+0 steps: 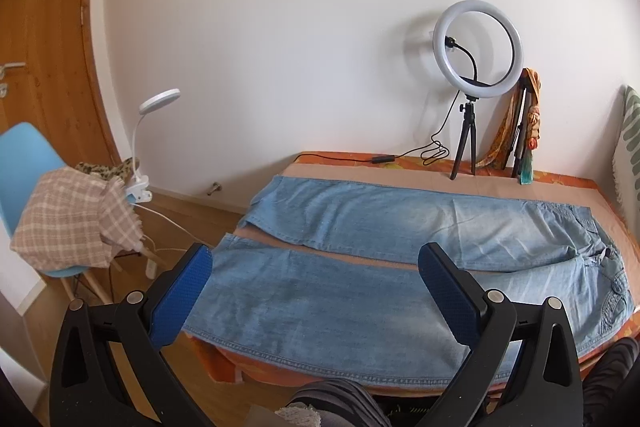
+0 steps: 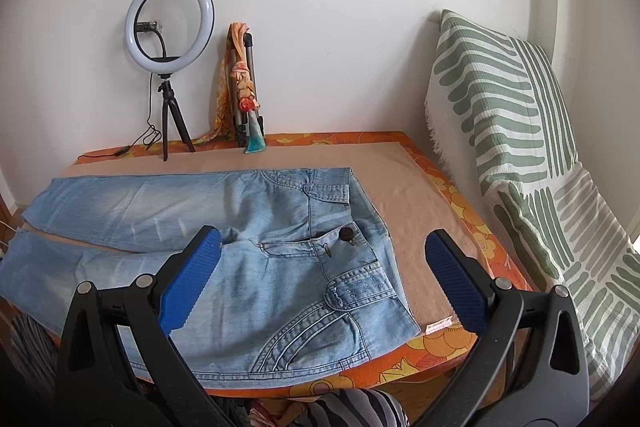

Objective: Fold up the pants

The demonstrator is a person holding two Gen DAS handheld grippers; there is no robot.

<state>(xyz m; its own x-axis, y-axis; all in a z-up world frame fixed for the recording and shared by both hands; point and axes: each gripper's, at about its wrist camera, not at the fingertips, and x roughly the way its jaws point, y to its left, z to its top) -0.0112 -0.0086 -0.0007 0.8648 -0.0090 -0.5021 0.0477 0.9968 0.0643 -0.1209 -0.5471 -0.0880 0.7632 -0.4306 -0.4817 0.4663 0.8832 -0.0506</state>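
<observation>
Light-blue denim pants (image 1: 360,267) lie flat, long axis left–right; left gripper (image 1: 316,263) over legs, right gripper (image 2: 322,247) over waistband, fingers apart, empty.

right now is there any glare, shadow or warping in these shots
Left wrist view: strong fisheye bowing of the brown wooden door, and the lit white ring light casts a soft wall shadow. Right wrist view: dark corner vignetting, no glare on the light blue denim pants.

Blue pants (image 1: 360,247) lie flat across the middle – both legs apart. The left gripper (image 1: 316,267) hangs wide open at the bottom.
</observation>
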